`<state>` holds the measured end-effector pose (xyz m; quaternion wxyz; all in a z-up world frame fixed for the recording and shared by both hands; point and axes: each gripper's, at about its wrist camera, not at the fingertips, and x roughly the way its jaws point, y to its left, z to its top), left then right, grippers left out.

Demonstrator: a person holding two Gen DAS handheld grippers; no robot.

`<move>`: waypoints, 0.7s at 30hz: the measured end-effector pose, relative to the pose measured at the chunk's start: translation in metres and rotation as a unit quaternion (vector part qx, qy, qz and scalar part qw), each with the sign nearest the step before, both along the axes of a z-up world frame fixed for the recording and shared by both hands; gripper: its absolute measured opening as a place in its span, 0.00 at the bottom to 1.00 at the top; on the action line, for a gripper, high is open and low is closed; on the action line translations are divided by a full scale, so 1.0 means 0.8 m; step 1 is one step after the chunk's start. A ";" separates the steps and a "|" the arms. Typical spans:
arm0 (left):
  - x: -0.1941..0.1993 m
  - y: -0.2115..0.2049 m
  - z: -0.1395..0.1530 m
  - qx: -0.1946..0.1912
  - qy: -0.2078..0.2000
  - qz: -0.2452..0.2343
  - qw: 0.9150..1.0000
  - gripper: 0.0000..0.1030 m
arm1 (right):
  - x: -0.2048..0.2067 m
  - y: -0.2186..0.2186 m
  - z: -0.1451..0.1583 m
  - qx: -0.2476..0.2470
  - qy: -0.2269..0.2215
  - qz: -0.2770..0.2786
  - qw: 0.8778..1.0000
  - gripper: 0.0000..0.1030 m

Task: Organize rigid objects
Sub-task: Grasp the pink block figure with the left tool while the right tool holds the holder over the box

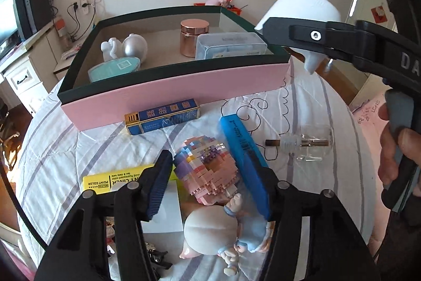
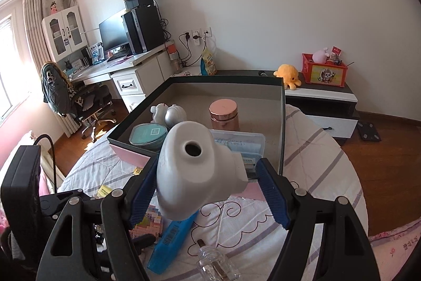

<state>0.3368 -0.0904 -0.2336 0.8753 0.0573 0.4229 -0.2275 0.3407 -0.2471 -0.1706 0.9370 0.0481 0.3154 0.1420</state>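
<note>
In the left wrist view my left gripper [image 1: 208, 191] points down at the bed with its jaws apart. A pastel block-built model [image 1: 208, 165] lies between the fingers, and I see no firm squeeze on it. A blue marker [image 1: 236, 136] lies along the right finger. My right gripper [image 2: 208, 191] is shut on a white ceramic piece [image 2: 194, 170] with a round hole. It holds the piece in the air over the near right corner of the pink box [image 1: 171, 94]. From the left wrist the white ceramic piece [image 1: 300, 7] shows above that corner.
The pink box [image 2: 282, 123] holds a white figurine [image 1: 110, 48], silver ball [image 1: 135, 45], teal tin [image 1: 115, 67], rose-gold jar [image 1: 193, 37] and clear case [image 1: 229, 45]. On the quilt lie a blue-gold pack [image 1: 161, 116], yellow pack [image 1: 105, 182], glass bottle [image 1: 307, 145] and doll [image 1: 210, 228].
</note>
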 end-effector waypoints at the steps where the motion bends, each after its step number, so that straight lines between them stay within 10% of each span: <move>1: 0.001 0.003 -0.001 0.001 0.002 0.005 1.000 0.44 | -0.001 -0.001 0.000 0.000 0.001 0.000 1.000 0.74; 9: 0.010 -0.025 -0.018 0.054 -0.008 -0.014 0.998 0.53 | 0.000 -0.004 -0.003 0.005 0.004 0.001 1.000 0.74; 21: 0.004 0.013 0.025 -0.021 -0.038 0.012 0.999 0.52 | 0.000 0.000 0.004 0.002 -0.001 0.008 1.000 0.74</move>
